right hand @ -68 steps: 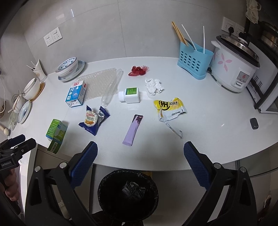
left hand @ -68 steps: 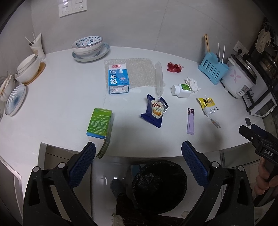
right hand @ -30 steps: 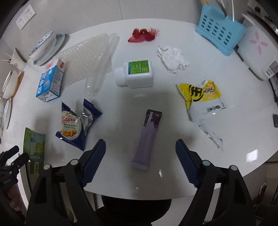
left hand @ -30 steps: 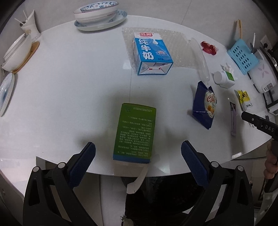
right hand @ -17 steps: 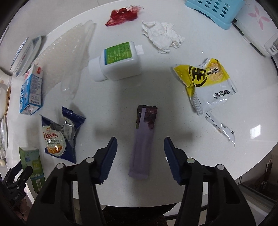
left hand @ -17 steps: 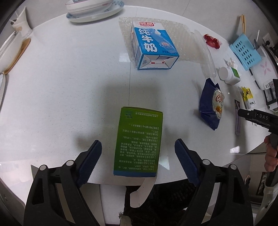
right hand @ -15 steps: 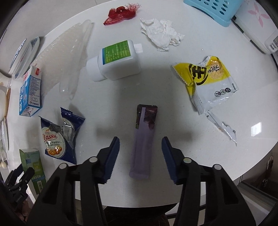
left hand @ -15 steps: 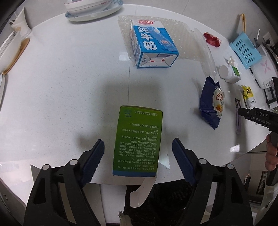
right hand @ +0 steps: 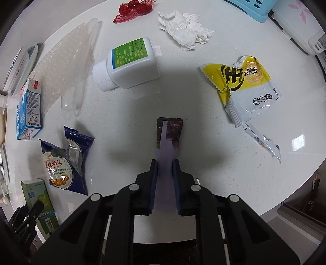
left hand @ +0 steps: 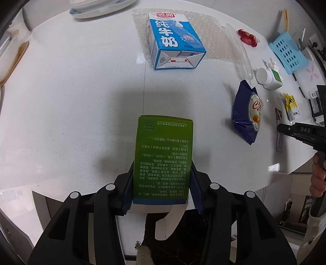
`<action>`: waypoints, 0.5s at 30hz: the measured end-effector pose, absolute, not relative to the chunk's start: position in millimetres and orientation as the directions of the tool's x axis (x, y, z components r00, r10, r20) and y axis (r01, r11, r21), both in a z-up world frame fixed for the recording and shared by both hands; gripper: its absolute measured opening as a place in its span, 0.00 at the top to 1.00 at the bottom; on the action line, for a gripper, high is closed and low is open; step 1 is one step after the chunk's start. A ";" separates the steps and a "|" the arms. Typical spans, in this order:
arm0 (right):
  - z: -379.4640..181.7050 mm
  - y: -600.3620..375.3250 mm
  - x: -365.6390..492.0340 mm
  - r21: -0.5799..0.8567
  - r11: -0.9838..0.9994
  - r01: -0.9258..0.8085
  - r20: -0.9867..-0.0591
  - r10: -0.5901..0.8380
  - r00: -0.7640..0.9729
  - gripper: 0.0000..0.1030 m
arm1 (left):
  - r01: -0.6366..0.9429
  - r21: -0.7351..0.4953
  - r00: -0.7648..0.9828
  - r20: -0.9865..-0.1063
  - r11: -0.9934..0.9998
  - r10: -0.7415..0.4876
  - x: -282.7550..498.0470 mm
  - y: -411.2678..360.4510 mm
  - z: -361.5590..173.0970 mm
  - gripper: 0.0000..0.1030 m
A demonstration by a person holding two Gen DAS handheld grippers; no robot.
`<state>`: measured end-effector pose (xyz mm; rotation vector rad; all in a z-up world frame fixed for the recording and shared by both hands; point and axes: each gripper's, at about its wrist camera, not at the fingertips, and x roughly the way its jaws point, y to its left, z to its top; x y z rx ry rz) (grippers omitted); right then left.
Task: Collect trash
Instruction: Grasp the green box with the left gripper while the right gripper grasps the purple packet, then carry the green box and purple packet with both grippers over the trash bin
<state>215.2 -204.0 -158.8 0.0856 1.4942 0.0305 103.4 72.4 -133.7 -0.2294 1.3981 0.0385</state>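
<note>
Jaws of the left gripper [left hand: 162,189] are closed against both long sides of the green box [left hand: 163,161], which sits at lower centre of the left wrist view with its near end overhanging the countertop [left hand: 71,102] edge and a white flap hanging below. Jaws of the right gripper [right hand: 165,183] are closed on the purple sachet [right hand: 168,146], pinching its near end; the far end, with a dark printed panel, lies toward frame centre in the right wrist view.

Remaining items on the countertop, right wrist view:
- White bottle [right hand: 130,65] with green label, lying on its side, upper centre.
- Crumpled tissue [right hand: 186,30], upper right of centre.
- Red netting [right hand: 132,10], top centre.
- Yellow snack wrapper [right hand: 244,85], right, with a torn strip just below it.
- Blue cookie wrapper [right hand: 65,161], lower left.
- Blue milk carton [right hand: 28,110], far left, lying on one edge of the bubble wrap [right hand: 67,61].

In the left wrist view the milk carton sits at upper centre, well apart from the green box.
</note>
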 end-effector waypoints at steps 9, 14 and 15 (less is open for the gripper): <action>-136.8 -216.5 192.9 0.088 0.996 0.027 -0.988 0.084 0.133 0.87 | -0.137 -0.142 0.209 -0.972 0.980 -0.111 101.2 71.9 -115.1 0.56; -119.9 -216.4 184.2 0.098 0.995 0.020 -0.980 0.093 0.177 0.87 | -0.105 -0.169 0.237 -0.961 0.980 -0.140 95.3 68.2 -100.7 0.56; -116.3 -217.6 181.8 0.100 0.995 0.019 -0.978 0.095 0.186 0.87 | -0.098 -0.168 0.243 -0.960 0.981 -0.140 94.7 65.7 -98.1 0.56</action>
